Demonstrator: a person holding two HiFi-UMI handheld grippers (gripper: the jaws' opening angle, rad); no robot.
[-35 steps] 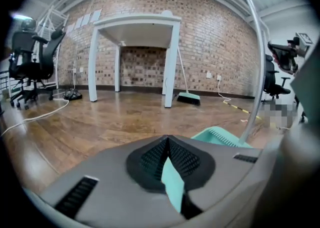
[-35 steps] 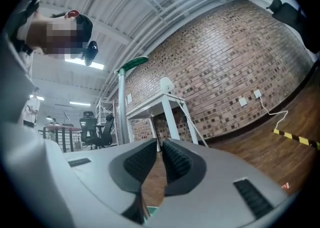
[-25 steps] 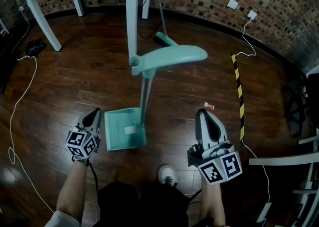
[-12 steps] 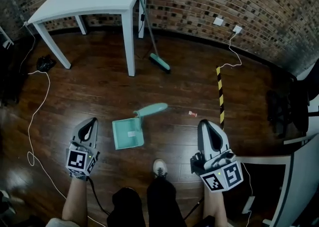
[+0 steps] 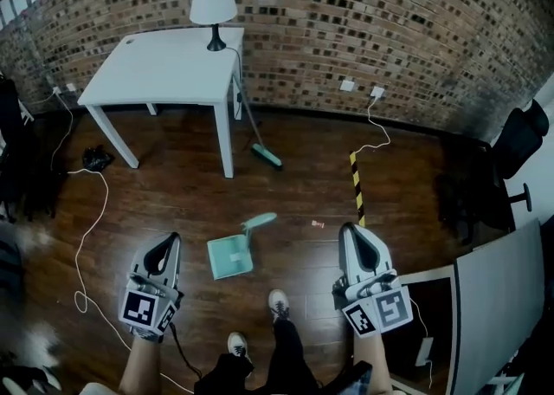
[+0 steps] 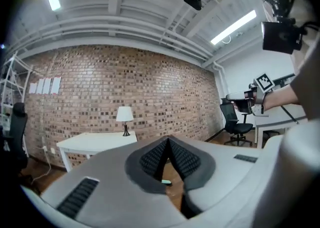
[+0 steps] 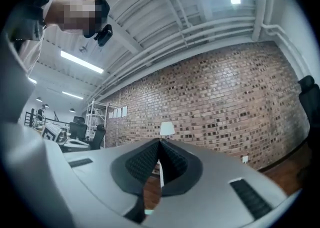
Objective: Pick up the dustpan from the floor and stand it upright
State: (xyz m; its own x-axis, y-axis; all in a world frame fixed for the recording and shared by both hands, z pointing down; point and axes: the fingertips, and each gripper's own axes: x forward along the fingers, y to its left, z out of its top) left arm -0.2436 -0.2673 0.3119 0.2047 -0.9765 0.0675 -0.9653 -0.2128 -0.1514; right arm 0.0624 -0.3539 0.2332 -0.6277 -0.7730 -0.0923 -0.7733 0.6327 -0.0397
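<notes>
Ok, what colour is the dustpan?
The dustpan is mint green, pan and handle alike; the head view shows it best.

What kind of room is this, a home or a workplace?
Probably an office or studio workspace: a bare brick wall, a white table with a lamp on it, and a black office chair.

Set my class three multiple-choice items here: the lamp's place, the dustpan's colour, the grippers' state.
1. The lamp stands: A on a sofa; B on the white table; C on a windowsill.
2. The dustpan is: A red; B black; C teal.
3. The left gripper and right gripper are: A both open; B both shut, empty; C holding the dustpan.
Key: B, its base sits on the tabletop; C, pan and handle show teal; B, each gripper view shows jaws meeting with nothing between.
</notes>
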